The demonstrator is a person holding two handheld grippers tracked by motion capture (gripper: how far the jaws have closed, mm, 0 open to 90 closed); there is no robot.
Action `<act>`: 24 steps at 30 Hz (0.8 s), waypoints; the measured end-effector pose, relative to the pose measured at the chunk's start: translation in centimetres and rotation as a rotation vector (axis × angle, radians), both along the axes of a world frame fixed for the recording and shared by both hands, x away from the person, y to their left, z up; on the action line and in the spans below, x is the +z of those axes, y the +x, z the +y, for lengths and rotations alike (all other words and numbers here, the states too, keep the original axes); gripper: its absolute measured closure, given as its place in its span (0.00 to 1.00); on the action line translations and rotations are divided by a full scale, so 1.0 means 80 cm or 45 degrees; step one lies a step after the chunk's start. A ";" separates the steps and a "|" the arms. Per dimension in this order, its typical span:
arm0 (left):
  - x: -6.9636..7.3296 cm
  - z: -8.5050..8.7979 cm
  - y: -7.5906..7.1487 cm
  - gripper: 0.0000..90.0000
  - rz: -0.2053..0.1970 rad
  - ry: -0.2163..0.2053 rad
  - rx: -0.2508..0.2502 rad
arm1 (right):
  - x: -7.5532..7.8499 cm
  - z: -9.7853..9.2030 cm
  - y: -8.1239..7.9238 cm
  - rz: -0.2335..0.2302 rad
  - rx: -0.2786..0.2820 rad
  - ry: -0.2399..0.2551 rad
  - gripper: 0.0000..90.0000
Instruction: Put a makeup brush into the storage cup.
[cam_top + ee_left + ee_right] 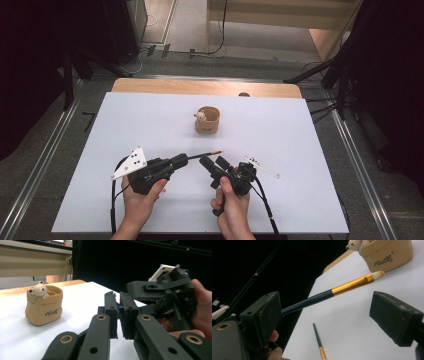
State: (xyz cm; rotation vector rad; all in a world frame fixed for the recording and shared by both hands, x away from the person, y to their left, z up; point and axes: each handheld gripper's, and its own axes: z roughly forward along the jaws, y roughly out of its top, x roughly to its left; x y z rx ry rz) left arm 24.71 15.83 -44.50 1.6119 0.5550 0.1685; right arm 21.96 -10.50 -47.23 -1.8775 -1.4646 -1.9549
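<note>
Clamping a brush (202, 154) at lower centre of the high view, the left gripper (181, 161) points its bristles right. Right gripper (216, 164) jaws stand apart just beside it on the counter (300, 150), below the pot (207, 120).

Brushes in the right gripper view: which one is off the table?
The upper brush, pale bristles near the bear pot: it is raised, sticking out of the left gripper. The lower brush lies flat on the white table.

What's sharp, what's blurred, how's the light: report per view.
High view: even light on the white table, dark surroundings. Left gripper view: pot sharp, near jaws soft. Right gripper view: brush crisp, near jaws blurred, black backdrop.
</note>
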 end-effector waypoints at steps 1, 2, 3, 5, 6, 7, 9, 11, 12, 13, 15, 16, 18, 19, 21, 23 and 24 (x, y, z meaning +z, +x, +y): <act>0.000 -0.001 0.000 0.96 -0.003 0.004 0.001 | -0.001 0.000 0.001 0.014 -0.004 0.012 0.14; 0.000 -0.001 0.000 0.96 -0.002 0.003 -0.002 | -0.002 0.001 0.003 0.024 -0.011 0.030 0.15; 0.000 -0.002 -0.001 0.96 -0.002 0.003 -0.004 | -0.002 0.001 0.005 0.038 -0.014 0.054 0.15; -0.001 -0.002 -0.001 0.96 -0.008 0.008 -0.002 | -0.003 0.000 0.008 0.047 -0.023 0.081 0.17; -0.001 -0.002 -0.001 0.96 -0.008 0.011 -0.001 | -0.002 0.001 0.009 0.054 -0.027 0.092 0.19; -0.001 -0.003 -0.001 0.96 -0.010 0.013 -0.001 | -0.002 0.001 0.010 0.056 -0.028 0.107 0.23; -0.002 -0.004 -0.002 0.96 -0.013 0.018 -0.002 | -0.002 0.002 0.011 0.061 -0.025 0.129 0.29; -0.002 -0.005 -0.003 0.96 -0.020 0.024 -0.004 | -0.002 0.003 0.012 0.068 -0.023 0.152 0.38; -0.002 -0.006 -0.003 0.96 -0.021 0.027 -0.003 | -0.003 0.003 0.012 0.078 -0.021 0.160 0.42; -0.002 -0.006 -0.003 0.96 -0.021 0.029 -0.004 | -0.003 0.004 0.013 0.093 -0.022 0.161 0.46; -0.002 -0.007 -0.004 0.96 -0.024 0.029 -0.003 | -0.005 0.004 0.014 0.108 -0.024 0.167 0.50; -0.002 -0.007 -0.004 0.96 -0.026 0.028 -0.004 | -0.005 0.004 0.014 0.109 -0.024 0.167 0.53; -0.002 -0.007 -0.004 0.96 -0.026 0.038 -0.010 | -0.005 0.003 0.014 0.106 -0.029 0.161 0.55; -0.003 -0.007 -0.002 0.96 -0.015 0.041 -0.017 | -0.005 0.002 0.014 0.108 -0.029 0.165 0.59; -0.006 -0.007 -0.002 0.94 0.002 0.060 -0.004 | -0.005 -0.002 0.014 0.051 -0.015 0.214 0.82; -0.006 -0.008 -0.004 0.54 0.000 0.101 0.093 | -0.003 -0.006 0.015 0.010 -0.036 0.168 0.93; -0.004 -0.008 -0.004 0.34 0.008 0.126 0.120 | -0.003 -0.009 0.016 -0.025 -0.033 0.167 0.94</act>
